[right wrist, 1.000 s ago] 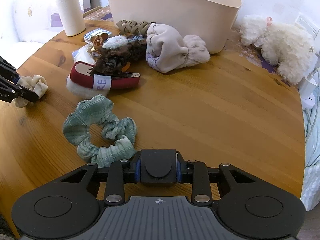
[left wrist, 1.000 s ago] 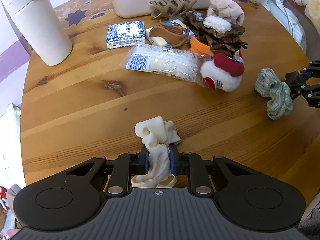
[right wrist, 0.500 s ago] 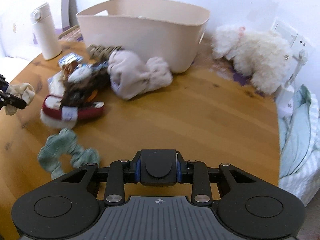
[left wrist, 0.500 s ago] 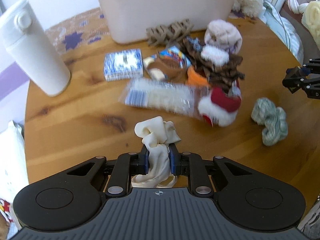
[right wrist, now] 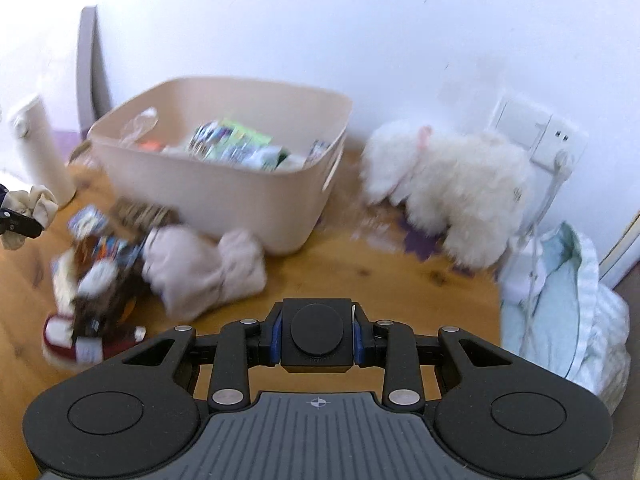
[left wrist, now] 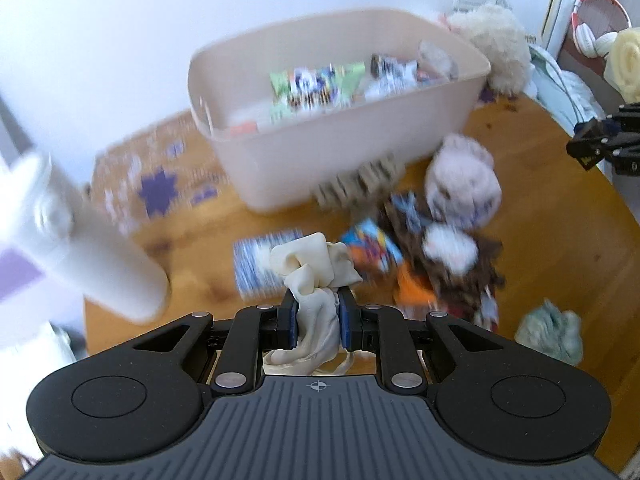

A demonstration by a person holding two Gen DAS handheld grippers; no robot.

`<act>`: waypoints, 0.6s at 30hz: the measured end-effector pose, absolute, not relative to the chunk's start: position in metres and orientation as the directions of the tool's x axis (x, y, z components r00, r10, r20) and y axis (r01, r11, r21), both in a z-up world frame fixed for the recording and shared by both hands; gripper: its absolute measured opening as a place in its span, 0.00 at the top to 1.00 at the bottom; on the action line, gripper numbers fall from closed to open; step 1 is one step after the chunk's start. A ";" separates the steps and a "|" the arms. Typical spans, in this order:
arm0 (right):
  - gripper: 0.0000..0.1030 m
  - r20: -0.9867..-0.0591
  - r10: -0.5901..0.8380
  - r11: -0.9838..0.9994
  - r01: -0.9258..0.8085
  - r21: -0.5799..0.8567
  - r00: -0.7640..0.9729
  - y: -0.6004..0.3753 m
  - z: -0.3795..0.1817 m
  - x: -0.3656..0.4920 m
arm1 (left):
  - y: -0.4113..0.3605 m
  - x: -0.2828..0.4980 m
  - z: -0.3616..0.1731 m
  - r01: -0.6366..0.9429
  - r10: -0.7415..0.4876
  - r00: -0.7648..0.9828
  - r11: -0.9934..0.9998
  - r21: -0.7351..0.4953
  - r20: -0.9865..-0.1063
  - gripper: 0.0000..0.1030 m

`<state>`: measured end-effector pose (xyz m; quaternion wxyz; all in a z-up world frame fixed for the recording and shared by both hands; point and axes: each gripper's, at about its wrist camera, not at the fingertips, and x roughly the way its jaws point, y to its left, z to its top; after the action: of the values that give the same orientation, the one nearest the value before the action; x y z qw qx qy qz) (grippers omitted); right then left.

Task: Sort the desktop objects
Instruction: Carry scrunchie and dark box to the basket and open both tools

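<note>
My left gripper (left wrist: 318, 312) is shut on a cream scrunchie (left wrist: 314, 270) and holds it in the air above the table, in front of the beige bin (left wrist: 360, 160). The bin holds several packets. The scrunchie also shows at the left edge of the right wrist view (right wrist: 34, 204). My right gripper (right wrist: 316, 332) is shut with nothing in it, raised above the table's right side; it also shows in the left wrist view (left wrist: 600, 146). A green scrunchie (left wrist: 550, 330) lies on the table at the right.
A pile of hair clips, snack packets and a pink cloth bundle (left wrist: 462, 182) lies in front of the bin. A white bottle (left wrist: 92, 260) stands at the left. A white plush toy (right wrist: 452, 188) sits right of the bin (right wrist: 224, 192). Bedding (right wrist: 568, 304) lies beyond the table edge.
Both grippers have risen and tilted up toward the bin. The left one has carried the cream scrunchie up off the table. The right one has moved away from the green scrunchie.
</note>
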<state>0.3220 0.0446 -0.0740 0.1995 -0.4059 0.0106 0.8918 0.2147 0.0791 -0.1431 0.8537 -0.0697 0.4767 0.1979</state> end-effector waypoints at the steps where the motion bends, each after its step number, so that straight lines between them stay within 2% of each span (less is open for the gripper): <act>1: 0.71 -0.722 0.353 -0.920 -0.362 -0.151 -0.595 0.048 -0.070 0.318 | 0.082 0.220 -0.139 -0.403 0.281 0.474 0.912 0.078 -0.834 0.81; 11: 0.71 -0.657 0.396 -0.907 -0.386 -0.170 -0.641 0.085 -0.036 0.273 | 0.124 0.276 -0.096 -0.424 0.370 0.541 0.896 0.135 -0.756 0.81; 18: 0.71 -0.647 0.399 -0.912 -0.356 -0.205 -0.650 0.095 -0.030 0.239 | 0.149 0.310 -0.086 -0.463 0.380 0.540 0.879 0.112 -0.751 0.81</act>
<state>0.2387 0.0954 -0.0298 0.2079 -0.3630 -0.0296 0.9078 0.3098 0.1493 -0.0862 0.8761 -0.0501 0.4148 0.2405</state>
